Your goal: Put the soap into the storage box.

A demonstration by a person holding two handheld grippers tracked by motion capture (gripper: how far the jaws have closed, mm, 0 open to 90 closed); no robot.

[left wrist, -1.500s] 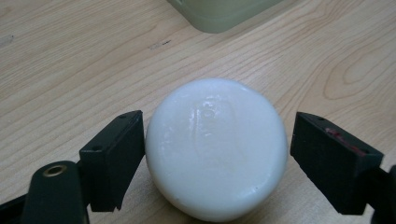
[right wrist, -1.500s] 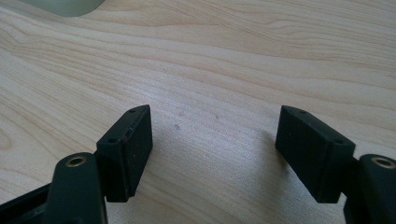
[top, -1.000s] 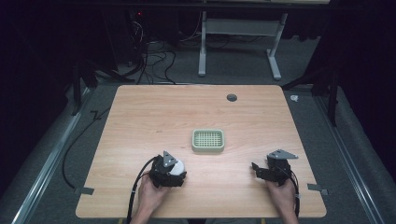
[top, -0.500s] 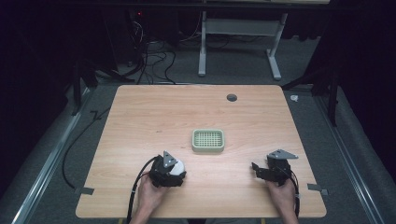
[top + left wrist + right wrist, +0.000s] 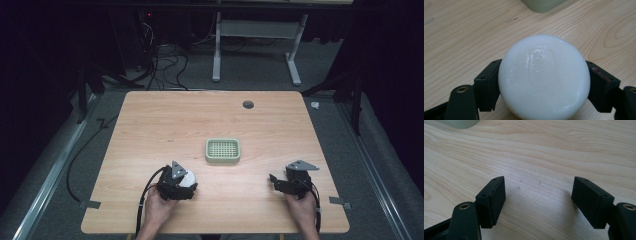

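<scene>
Two grippers sit near the front edge of the table [image 5: 150, 125], well apart from one another; the left gripper [image 5: 184, 184] has its jaws closed on a white soap bar [image 5: 544, 77], gripping it by its sides, while the right gripper [image 5: 276, 181] rests with its jaws spread and nothing between them. The bar is low over the wood at the front left, near the green soap dish [image 5: 223, 151] but clear of it; the dish lies toward the middle of the table with nothing in it. By the look of things, the pickup is made and the placing is not yet done (setting the bar on the dish seems the likely aim); the carry across and the release remain.

The bar is a rounded oval, smooth and slightly glossy, with a faint stamped mark on its top face; it looks slick enough to slip under a light squeeze. The dish is a pale green rounded rectangle with a slotted grid floor; the tabletop is light wood grain, matte and flat.
</scene>
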